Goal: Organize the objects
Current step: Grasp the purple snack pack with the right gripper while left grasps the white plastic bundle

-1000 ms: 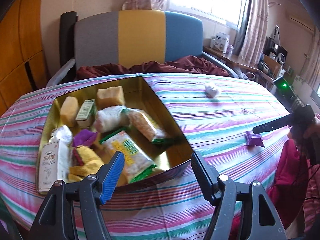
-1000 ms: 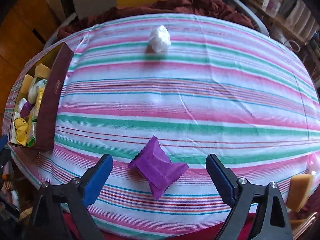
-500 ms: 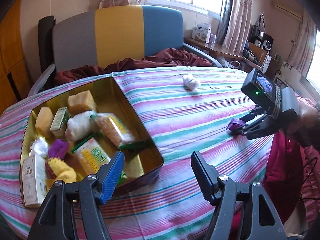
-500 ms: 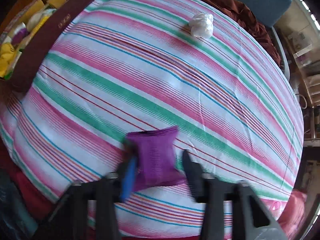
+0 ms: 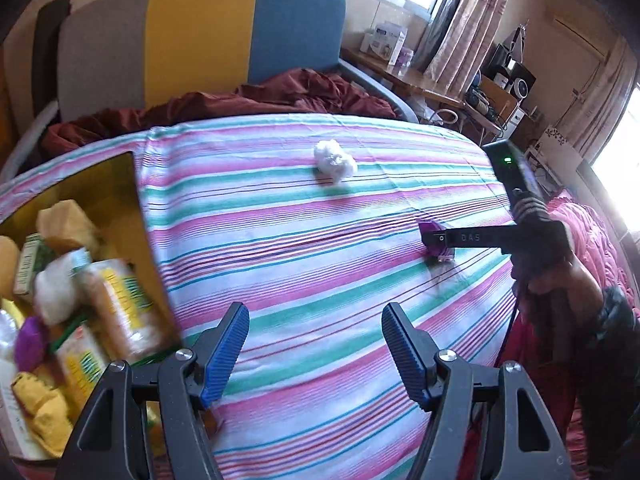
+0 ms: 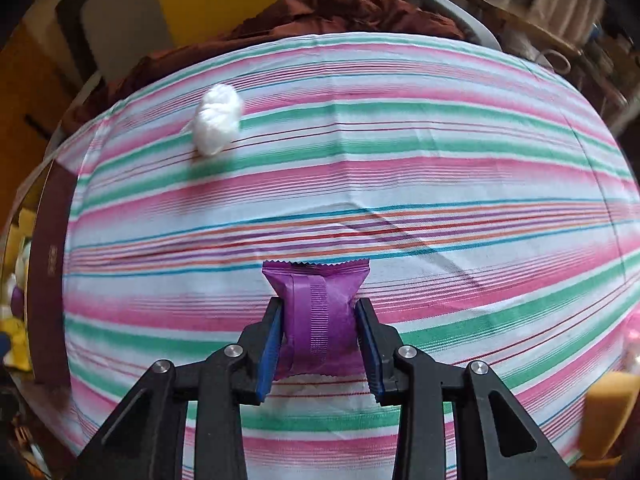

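Observation:
A purple snack packet (image 6: 318, 312) lies on the striped tablecloth, and my right gripper (image 6: 320, 344) is shut on its sides. From the left wrist view the same purple packet (image 5: 434, 236) shows at the right of the table, pinched by the right gripper (image 5: 438, 240) that a hand holds. My left gripper (image 5: 314, 344) hangs open over bare cloth with nothing between its fingers. A white crumpled wad (image 5: 334, 160) (image 6: 218, 120) sits farther back on the table. The gold-lined box (image 5: 120, 200) of packed snacks stands at the left.
The box's dark red wall (image 6: 50, 276) runs along the table's left side. A grey, yellow and blue sofa (image 5: 200, 36) with a dark red blanket (image 5: 280, 92) stands behind the table. A cluttered desk (image 5: 460, 92) is at the back right. A yellow sponge-like block (image 6: 610, 408) shows at the lower right.
My right gripper has come down and shut on the purple packet. My left gripper has swung right, away from the box, which now sits at the picture's left edge.

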A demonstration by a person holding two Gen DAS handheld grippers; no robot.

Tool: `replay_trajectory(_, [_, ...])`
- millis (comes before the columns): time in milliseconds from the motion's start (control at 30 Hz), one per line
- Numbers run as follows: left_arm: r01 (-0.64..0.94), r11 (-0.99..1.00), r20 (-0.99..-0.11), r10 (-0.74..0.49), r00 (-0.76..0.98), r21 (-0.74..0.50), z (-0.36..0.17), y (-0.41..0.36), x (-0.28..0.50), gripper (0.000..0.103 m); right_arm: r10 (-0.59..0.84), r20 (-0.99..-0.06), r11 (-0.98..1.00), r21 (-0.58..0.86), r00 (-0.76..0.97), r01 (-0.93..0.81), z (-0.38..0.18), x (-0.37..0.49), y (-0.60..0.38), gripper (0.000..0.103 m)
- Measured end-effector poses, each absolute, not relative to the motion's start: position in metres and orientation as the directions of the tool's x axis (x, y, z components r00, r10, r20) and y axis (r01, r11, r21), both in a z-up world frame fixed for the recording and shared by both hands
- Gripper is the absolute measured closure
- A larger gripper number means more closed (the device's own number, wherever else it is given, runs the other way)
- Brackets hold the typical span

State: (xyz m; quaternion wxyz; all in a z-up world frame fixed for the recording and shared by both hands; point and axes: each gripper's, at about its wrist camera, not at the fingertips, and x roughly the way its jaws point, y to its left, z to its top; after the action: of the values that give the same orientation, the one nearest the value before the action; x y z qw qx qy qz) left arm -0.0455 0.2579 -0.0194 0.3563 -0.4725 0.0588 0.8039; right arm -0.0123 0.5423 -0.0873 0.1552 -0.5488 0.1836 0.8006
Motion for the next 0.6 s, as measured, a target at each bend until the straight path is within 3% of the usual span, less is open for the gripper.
replay_trajectory(300, [-0.547, -0.767, -0.838, 0.508, -0.200, -0.335, -0.047, 0.325, -0.112, 0.033, 0.149, -0.939, -0.905, -0.004, -0.309, -0.426, -0.087, -0.012, 0.530, 0.065])
replay_trajectory(600, [-0.541, -0.773, -0.830, 0.511, -0.224, -0.330, -0.057, 0.392, -0.174, 0.021, 0.132, -0.950, -0.914, -0.006, -0.284, -0.405, -0.095, -0.016, 0.528, 0.061])
